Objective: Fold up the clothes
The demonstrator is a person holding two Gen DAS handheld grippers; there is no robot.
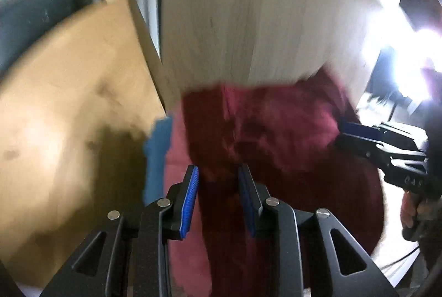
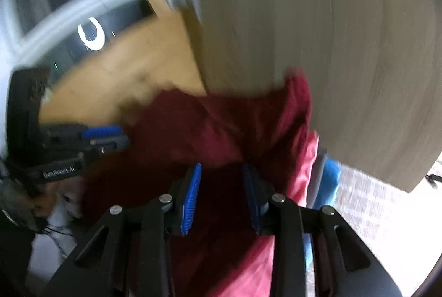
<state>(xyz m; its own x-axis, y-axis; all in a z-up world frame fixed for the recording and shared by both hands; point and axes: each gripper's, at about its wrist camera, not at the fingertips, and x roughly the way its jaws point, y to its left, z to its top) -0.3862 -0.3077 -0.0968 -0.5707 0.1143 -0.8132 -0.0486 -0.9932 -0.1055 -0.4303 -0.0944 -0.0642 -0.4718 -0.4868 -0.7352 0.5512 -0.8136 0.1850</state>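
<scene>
Pale tabletop [image 1: 248,6] carries a maroon garment [image 1: 262,131] lying lengthwise away from both grippers' spread fingers [image 1: 190,194].

Garment: a dark red cloth [image 1: 276,131], soft and creased, blurred in both views.
Pose: it hung bunched and draped, not flat, its top edge against a pale wooden surface.
Folds: deep shadowed creases ran down the middle; a lighter pink-red side [image 2: 301,164] showed at one edge.
</scene>
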